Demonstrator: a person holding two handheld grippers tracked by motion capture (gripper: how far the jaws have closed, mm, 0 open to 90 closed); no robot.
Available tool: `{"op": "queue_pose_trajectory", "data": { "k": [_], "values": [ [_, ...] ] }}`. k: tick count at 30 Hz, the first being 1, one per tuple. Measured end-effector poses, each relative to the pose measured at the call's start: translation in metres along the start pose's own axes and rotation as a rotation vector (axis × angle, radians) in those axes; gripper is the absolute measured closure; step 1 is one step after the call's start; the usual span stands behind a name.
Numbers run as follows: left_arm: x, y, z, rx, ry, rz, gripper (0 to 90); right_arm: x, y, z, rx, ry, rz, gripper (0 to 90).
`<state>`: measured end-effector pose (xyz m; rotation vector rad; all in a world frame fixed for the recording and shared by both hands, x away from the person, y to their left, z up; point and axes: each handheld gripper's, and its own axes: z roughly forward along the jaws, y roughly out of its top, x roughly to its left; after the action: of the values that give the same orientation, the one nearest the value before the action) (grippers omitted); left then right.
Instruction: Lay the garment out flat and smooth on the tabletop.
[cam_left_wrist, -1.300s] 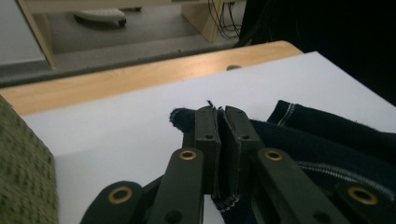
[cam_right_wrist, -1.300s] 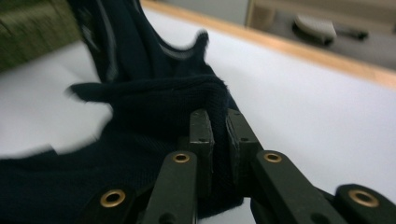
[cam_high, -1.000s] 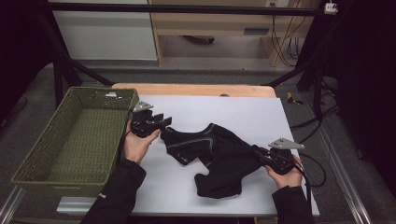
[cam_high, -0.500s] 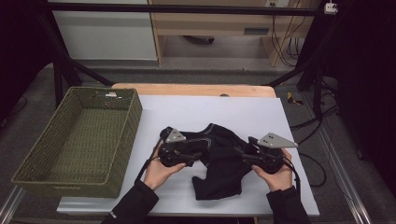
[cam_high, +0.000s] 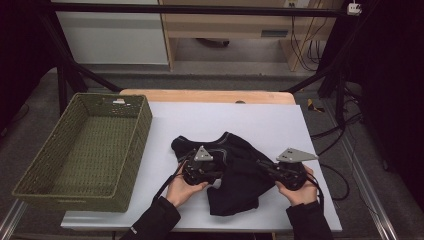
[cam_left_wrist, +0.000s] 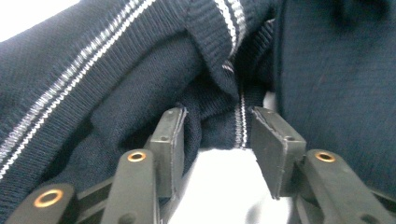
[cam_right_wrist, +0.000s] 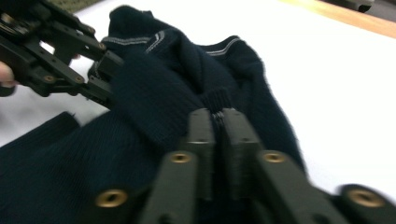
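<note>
Sweater (cam_high: 235, 172) fold pinched in right gripper (cam_right_wrist: 218, 122), rim between left gripper's (cam_left_wrist: 219, 135) closing jaws.

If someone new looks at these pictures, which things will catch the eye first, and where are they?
A dark navy sweater with thin white stripes lies crumpled on the white table, near its front edge. The right gripper has its jaws shut on a fold of it, while the left gripper has a striped edge between its jaws, which have just been closing. A green woven basket stands at the left.
</note>
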<state>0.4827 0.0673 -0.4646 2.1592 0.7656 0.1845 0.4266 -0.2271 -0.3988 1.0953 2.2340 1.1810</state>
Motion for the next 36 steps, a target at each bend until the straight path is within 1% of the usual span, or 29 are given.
{"op": "queue_pose_trajectory", "data": {
  "k": [1, 4, 6, 8, 9, 11, 12, 13, 15, 16, 17, 18, 19, 20, 21, 22, 24, 25, 26, 28, 29, 30, 32, 34, 36],
  "values": [
    [-0.001, 0.000, 0.001, 0.003, -0.001, 0.002, 56.3, -0.002, -0.002, -0.006, -0.001, 0.005, 0.004, 89.2],
    [-0.003, 0.000, 0.005, 0.015, -0.002, 0.014, 56.4, -0.008, -0.011, -0.017, 0.029, -0.014, 0.006, 89.3],
    [-0.005, 0.000, 0.010, 0.018, -0.001, 0.016, 56.4, -0.012, -0.017, -0.020, 0.033, -0.006, 0.028, 88.9],
    [-0.006, 0.000, 0.014, 0.019, 0.004, 0.020, 56.1, -0.012, -0.019, -0.018, 0.030, 0.000, 0.030, 87.9],
    [-0.007, 0.001, 0.017, 0.023, 0.006, 0.022, 55.8, -0.011, -0.019, -0.017, 0.030, 0.005, 0.029, 85.1],
    [-0.008, 0.001, 0.021, 0.024, 0.008, 0.023, 55.1, -0.007, -0.015, -0.014, 0.006, 0.012, 0.016, 74.3],
    [-0.009, 0.001, 0.022, 0.022, 0.010, 0.020, 54.9, -0.004, -0.013, -0.012, -0.001, 0.025, 0.012, 71.7],
    [-0.009, 0.001, 0.022, 0.025, 0.014, 0.017, 55.0, -0.001, -0.011, -0.011, -0.011, 0.037, 0.005, 67.0],
    [-0.011, 0.002, 0.022, 0.034, 0.024, 0.024, 56.5, 0.007, -0.008, -0.006, -0.043, 0.054, 0.000, 55.1],
    [-0.011, 0.002, 0.022, 0.046, 0.024, 0.032, 60.5, 0.010, -0.008, -0.003, -0.047, 0.065, -0.001, 48.2],
    [-0.012, 0.003, 0.023, 0.061, 0.004, 0.014, 69.7, 0.014, -0.007, 0.002, -0.044, 0.068, -0.005, 41.0],
    [-0.012, 0.004, 0.023, 0.068, 0.007, 0.022, 69.8, 0.018, -0.008, 0.008, -0.032, 0.063, -0.018, 39.6],
    [-0.012, 0.005, 0.023, 0.076, 0.013, 0.032, 71.2, 0.020, -0.008, 0.014, -0.008, 0.055, -0.037, 39.8],
    [-0.012, 0.006, 0.023, 0.084, 0.016, 0.036, 73.5, 0.022, -0.009, 0.019, 0.010, 0.043, -0.048, 42.7],
    [-0.010, 0.006, 0.023, 0.087, 0.015, 0.035, 76.1, 0.023, -0.010, 0.022, 0.024, 0.036, -0.052, 50.7],
    [-0.009, 0.007, 0.023, 0.093, 0.012, 0.036, 78.5, 0.023, -0.011, 0.025, 0.044, 0.043, -0.050, 56.9],
    [-0.010, 0.007, 0.022, 0.091, 0.017, 0.048, 83.4, 0.022, -0.012, 0.025, 0.058, 0.056, -0.051, 73.7],
    [-0.010, 0.008, 0.021, 0.096, 0.021, 0.058, 85.1, 0.021, -0.012, 0.023, 0.060, 0.066, -0.047, 78.2],
    [-0.010, 0.009, 0.020, 0.101, 0.032, 0.065, 86.1, 0.019, -0.011, 0.020, 0.058, 0.073, -0.036, 80.0],
    [-0.007, 0.011, 0.015, 0.108, 0.068, 0.086, 87.0, 0.015, -0.012, 0.016, 0.058, 0.083, -0.019, 80.9],
    [-0.002, 0.012, 0.010, 0.110, 0.082, 0.082, 87.3, 0.013, -0.012, 0.014, 0.062, 0.089, -0.013, 81.1],
    [0.004, 0.014, 0.004, 0.105, 0.101, 0.072, 87.5, 0.012, -0.014, 0.012, 0.061, 0.092, -0.010, 81.1],
    [0.020, 0.016, -0.013, 0.093, 0.156, 0.052, 87.6, 0.011, -0.016, 0.011, 0.067, 0.101, -0.013, 81.2],
    [0.038, 0.017, -0.032, 0.067, 0.193, 0.009, 87.6, 0.011, -0.018, 0.011, 0.067, 0.110, -0.014, 81.2],
    [0.053, 0.016, -0.050, 0.037, 0.233, -0.027, 87.7, 0.013, -0.020, 0.012, 0.085, 0.135, -0.019, 81.1]
  ]
}}
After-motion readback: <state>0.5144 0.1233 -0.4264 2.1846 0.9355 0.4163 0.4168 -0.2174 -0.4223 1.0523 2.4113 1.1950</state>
